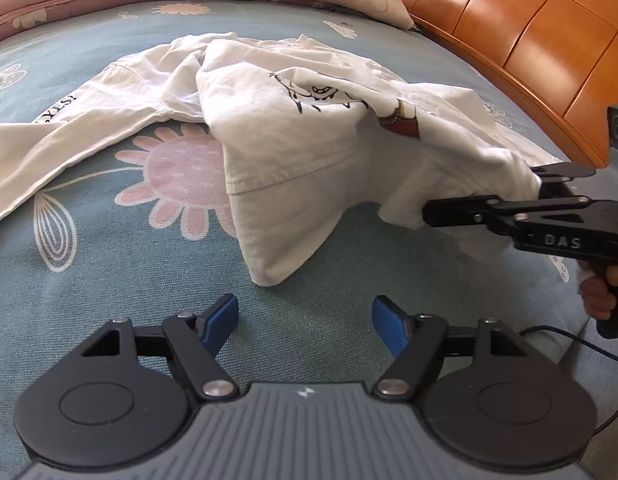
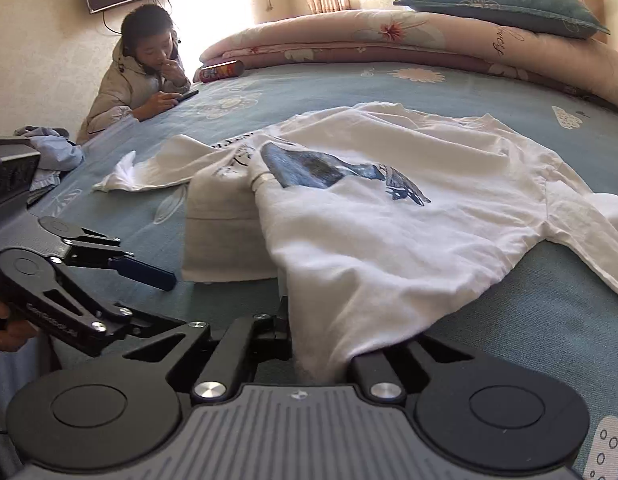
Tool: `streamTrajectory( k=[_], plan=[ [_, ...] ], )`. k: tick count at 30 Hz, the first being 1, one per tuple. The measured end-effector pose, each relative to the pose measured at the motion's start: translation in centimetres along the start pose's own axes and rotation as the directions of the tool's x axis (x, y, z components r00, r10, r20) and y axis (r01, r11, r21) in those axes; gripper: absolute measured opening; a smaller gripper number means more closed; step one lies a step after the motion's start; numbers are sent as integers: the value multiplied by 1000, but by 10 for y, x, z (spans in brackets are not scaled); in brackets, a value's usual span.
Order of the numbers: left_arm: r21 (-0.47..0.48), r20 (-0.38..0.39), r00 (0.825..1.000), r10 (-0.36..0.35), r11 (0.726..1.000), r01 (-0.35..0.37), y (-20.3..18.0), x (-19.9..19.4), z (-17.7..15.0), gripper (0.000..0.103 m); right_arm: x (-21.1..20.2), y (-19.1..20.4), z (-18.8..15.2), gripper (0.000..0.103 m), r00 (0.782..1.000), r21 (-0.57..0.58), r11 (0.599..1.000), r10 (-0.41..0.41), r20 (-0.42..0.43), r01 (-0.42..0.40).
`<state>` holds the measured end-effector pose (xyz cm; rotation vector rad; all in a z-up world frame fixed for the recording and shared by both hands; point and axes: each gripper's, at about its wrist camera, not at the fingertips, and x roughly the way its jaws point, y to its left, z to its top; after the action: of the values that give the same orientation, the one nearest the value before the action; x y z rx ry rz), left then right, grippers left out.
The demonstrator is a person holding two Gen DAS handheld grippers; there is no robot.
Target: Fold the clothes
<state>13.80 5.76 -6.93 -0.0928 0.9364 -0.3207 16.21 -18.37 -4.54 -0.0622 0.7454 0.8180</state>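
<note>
On the bed (image 1: 109, 280), blue floral sheet, a white T-shirt (image 1: 293, 120) lies crumpled, printed side partly turned over, one sleeve stretched out flat toward the left of the left wrist view. Right hand-held gripper (image 1: 429, 212) is clamped on the shirt's edge, jaws closed with fabric pinched between them; cloth drapes up from the sheet to that grip, and in its own view the fabric covers the fingertips. Left hand-held gripper (image 1: 305, 320) hovers just short of the shirt's hanging fold, blue pads (image 1: 219, 318) spread wide, nothing between them, not touching cloth. Folded quilt (image 2: 389, 36) and teal pillow (image 2: 505, 6) sit at the far side of the bed, wooden headboard (image 1: 529, 32) beside them. A person (image 2: 145, 76) leans on the bed's far edge with a phone (image 2: 187, 95); a snack can (image 2: 222, 71) lies near them
</note>
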Motion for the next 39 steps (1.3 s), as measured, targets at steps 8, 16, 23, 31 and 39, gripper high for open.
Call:
streamTrajectory(
  k=[8,16,23,31,39],
  plan=[
    [2,8,1000,1,1000,-1,-1,-8,-6,74,-74,0,28,6,988,124,985,109,108,-122],
    [196,188,981,54,976,-92,-40,-22,-4,79,-82,-10,69,6,976,237,959,113,187,-157],
    [295,458,870,183,892,-343,-79,-20,-8,81,-69,-5,106,6,976,258,955,97,194,-146],
    [211,607,683,407,745,-632,-98,33,4,83,-67,-10,127,6,971,276,950,85,225,-147],
    [26,603,664,441,822,-569,-70,10,15,78,-78,-34,112,7,966,308,941,64,249,-142]
  ],
)
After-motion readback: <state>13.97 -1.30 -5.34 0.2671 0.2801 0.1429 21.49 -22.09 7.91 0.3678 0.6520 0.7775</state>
